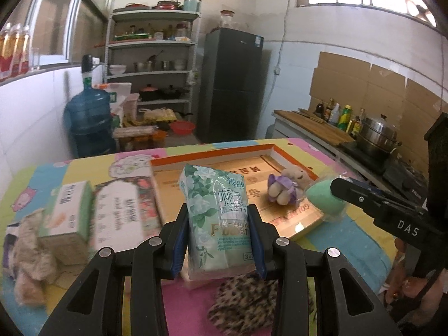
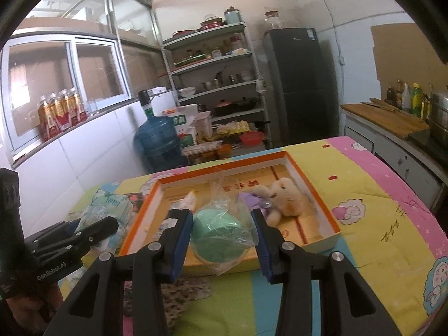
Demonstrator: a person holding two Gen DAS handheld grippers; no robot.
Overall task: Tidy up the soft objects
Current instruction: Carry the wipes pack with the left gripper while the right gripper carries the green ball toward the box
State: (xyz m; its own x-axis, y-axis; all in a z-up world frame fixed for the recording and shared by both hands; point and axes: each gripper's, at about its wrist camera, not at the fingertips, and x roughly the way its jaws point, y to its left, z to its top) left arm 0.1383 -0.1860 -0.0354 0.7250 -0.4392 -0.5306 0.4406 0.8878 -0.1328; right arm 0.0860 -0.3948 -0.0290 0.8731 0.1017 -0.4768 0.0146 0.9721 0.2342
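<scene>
Soft things are what I am sorting: my left tongs (image 1: 221, 235) are clamped on a soft green-and-white floral tissue pack (image 1: 215, 215), both blue pads pressed into its sides, and it stands upright in them above the near edge of the table (image 2: 372, 196) with its bright cartoon-print cloth. My right tongs (image 2: 224, 235) grip a mint-green egg-shaped sponge in a crinkly clear plastic bag (image 2: 221, 235), held over the near rim of the shallow orange-rimmed cardboard tray (image 2: 322, 196).

Inside that tray lies a small cream plush bear with a purple dress (image 2: 282, 198), on its side toward the far right corner. Something pale and small sits in the tray just beyond my left pad in the right view (I cannot make out what it is).

Left of the tray, on the cloth, lie a white-and-green boxed tissue pack (image 1: 67, 215) and a flat white pack with a pink floral border (image 1: 120, 218), side by side and blurred. A shaggy beige plush toy (image 1: 30, 254) is at the far left, partly cut off by the lens edge. A leopard-print fabric piece (image 1: 246, 305) lies under my left tongs, mostly hidden by them.
</scene>
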